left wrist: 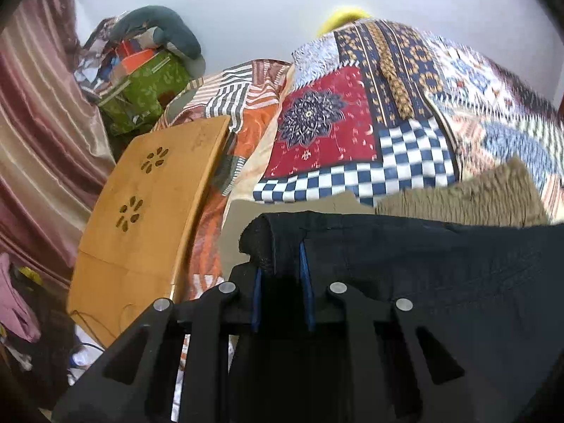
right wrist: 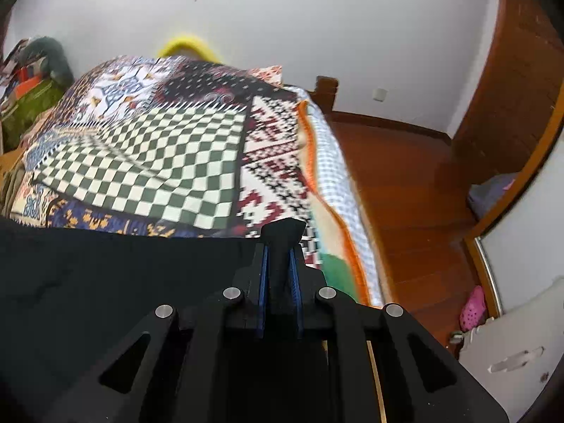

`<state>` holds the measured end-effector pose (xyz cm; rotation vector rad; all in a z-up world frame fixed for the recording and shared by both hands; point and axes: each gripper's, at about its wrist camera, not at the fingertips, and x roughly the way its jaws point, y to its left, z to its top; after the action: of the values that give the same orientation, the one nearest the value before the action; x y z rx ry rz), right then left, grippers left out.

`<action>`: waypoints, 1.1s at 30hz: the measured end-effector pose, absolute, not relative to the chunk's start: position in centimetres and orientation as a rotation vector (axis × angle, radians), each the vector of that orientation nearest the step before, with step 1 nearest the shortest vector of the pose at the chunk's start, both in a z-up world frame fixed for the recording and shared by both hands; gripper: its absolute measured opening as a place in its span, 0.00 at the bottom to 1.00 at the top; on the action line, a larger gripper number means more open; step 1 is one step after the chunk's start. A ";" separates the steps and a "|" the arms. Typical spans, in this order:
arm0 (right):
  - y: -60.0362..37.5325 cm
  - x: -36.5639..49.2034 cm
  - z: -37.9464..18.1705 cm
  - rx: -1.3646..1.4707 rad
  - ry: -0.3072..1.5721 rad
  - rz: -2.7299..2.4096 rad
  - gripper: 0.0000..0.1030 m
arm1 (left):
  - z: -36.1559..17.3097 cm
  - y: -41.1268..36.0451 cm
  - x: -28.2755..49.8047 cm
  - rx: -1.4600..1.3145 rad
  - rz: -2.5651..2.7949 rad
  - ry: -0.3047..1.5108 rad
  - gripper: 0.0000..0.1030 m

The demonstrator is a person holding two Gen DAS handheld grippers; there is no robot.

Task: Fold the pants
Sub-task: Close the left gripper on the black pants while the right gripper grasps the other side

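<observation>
A pair of dark, almost black cloth pants (left wrist: pixel 440 282) is lying at the near edge of a bed. The bed is wearing a bright patchwork cover with checks and flowers (left wrist: pixel 324 134).

The left gripper (left wrist: pixel 282 261) is pinching one corner of the pants between its blue pads. A rolled bit of the dark cloth is poking out past its tips, toward 12 o'clock. The rest of the pants is spreading away toward 3 o'clock in that view.

The right gripper (right wrist: pixel 280 257) is pinching the other corner. A small dark tuft is sticking up between its pads. From there the pants are stretching away toward 9 o'clock.

So both claws are pressed together on the cloth, one at each end of the same edge. The cloth between them is looking fairly flat and tight.

A brown fuzzy cloth (left wrist: pixel 469 197) is lying just past the pants, at 1 o'clock from the left claw. A flat wooden board with flower-shaped holes (left wrist: pixel 151 190) is sitting at 10 o'clock.

I am guessing the folding is only starting. The grabbing is done. No neat fold is showing yet. Lifting the edge, carrying it over and laying it down is what I think is left.
</observation>
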<state>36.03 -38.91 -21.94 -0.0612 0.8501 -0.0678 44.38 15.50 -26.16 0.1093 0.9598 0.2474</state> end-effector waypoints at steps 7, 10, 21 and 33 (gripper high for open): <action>-38.6 37.8 -23.9 -0.073 0.905 -0.094 0.10 | -29.4 14.8 46.4 0.135 0.261 1.018 0.19; -38.1 38.7 -25.0 -0.063 0.935 -0.100 0.10 | -30.2 14.3 46.5 0.181 0.270 1.003 0.20; -38.6 38.4 -23.8 -0.007 1.034 -0.084 0.33 | -29.7 15.5 45.9 0.115 0.223 1.009 0.21; -26.7 37.5 -17.4 -0.053 0.896 0.280 0.58 | -29.5 16.2 45.5 0.033 0.194 1.013 0.21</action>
<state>37.46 -26.70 -17.38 -0.0530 0.8960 0.2803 45.49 16.22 -29.54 0.0332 1.0129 0.1937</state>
